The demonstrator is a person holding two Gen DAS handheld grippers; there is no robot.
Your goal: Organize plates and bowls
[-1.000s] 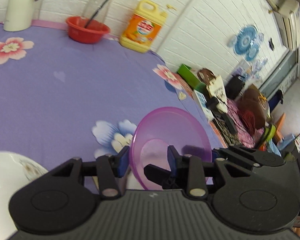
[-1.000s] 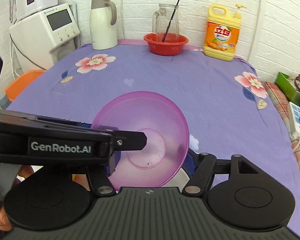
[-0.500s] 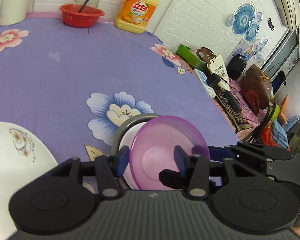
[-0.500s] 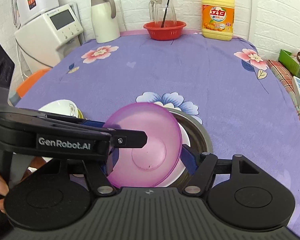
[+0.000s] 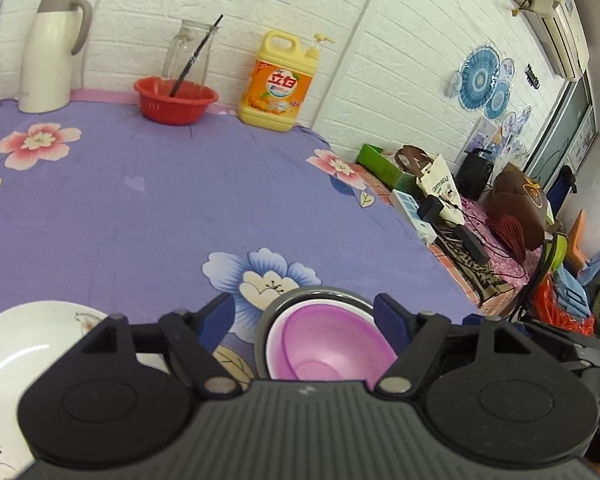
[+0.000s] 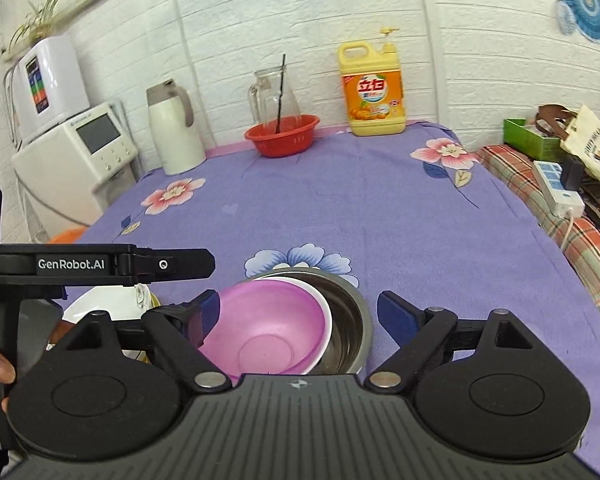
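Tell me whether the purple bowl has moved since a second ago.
Yes. The purple bowl has come down from above the blue flower print, tilted, into the white bowl; the left gripper has just been opening, clear of it.

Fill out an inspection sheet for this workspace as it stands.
Surface: purple floral tablecloth, flat.
Job's things: purple bowl nested in white bowl, both inside steel bowl; white plate beside them.
Clutter: red basket, glass jug, detergent bottle, thermos by the far wall.
Grippers: left gripper jaws have just been opening, wide either side of the purple bowl; right gripper open, holding nothing.
Cables: power strip on the side bench.
Surroundings: white brick wall.
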